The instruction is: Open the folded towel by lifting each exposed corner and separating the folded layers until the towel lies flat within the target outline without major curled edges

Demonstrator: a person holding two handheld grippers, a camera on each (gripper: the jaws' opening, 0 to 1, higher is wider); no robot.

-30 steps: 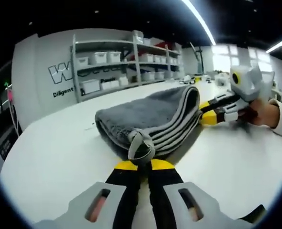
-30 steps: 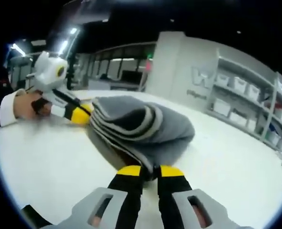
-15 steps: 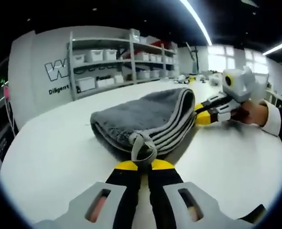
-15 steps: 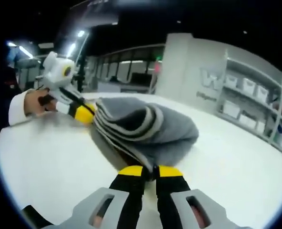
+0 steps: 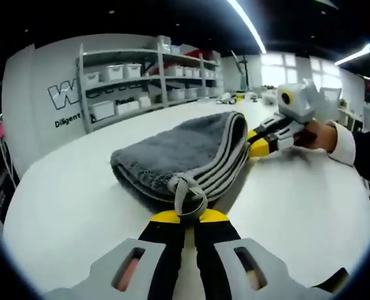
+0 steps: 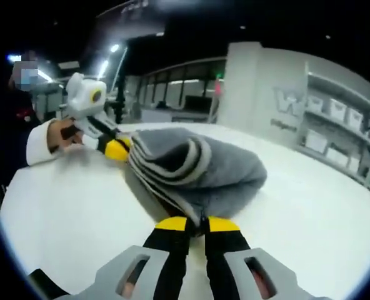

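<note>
Now pinching folded grey towel [image 5: 182, 150] at opposite corners w/ both jaws pressed on cloth: left gripper [image 5: 185, 212] near end, right gripper [image 6: 196, 220] far end, over white counter [image 5: 66, 206].

— Where are we?
— We think it's a big lab or workshop. We see a long white table [image 5: 66, 187], metal shelves [image 5: 147, 78] full of white bins [image 5: 115, 72], and strip lights [image 5: 247, 25] on a dark ceiling.
</note>
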